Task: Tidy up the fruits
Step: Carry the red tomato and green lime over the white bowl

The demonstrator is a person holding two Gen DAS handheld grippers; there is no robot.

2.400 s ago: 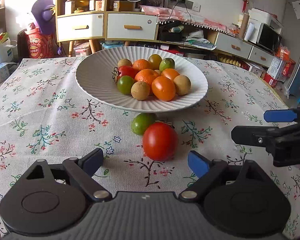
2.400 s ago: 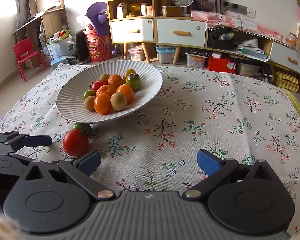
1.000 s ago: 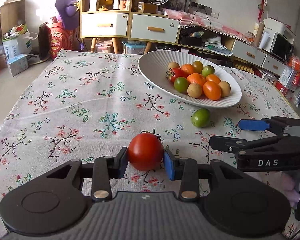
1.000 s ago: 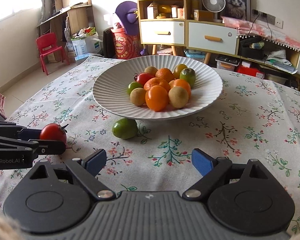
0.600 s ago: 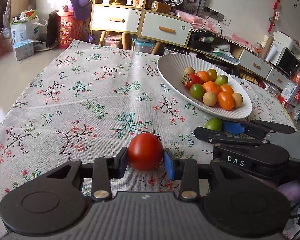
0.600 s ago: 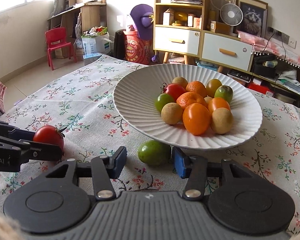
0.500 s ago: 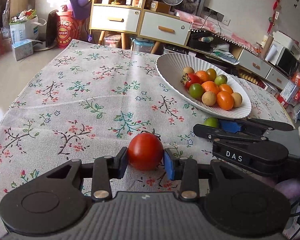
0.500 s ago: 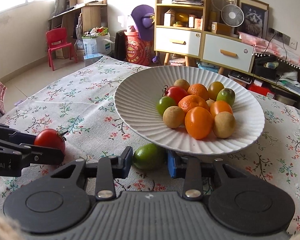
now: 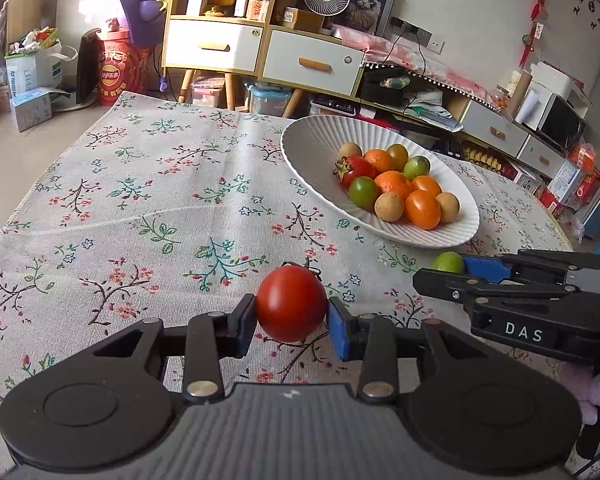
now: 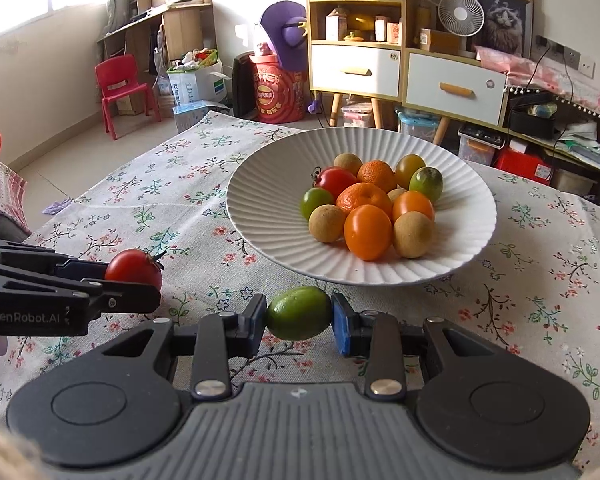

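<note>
The left gripper (image 9: 291,322) is clamped on a red tomato (image 9: 291,303) above the flowered tablecloth (image 9: 148,216). The right gripper (image 10: 299,326) pinches a green lime (image 10: 299,313) just at the near rim of the white plate (image 10: 268,200). The plate, at 12 o'clock from the right gripper and 2 o'clock from the left, holds a pile of fruit (image 10: 368,208).

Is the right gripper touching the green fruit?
Touching. The right wrist view shows the right gripper with both blue pads pressed against the green fruit.
</note>
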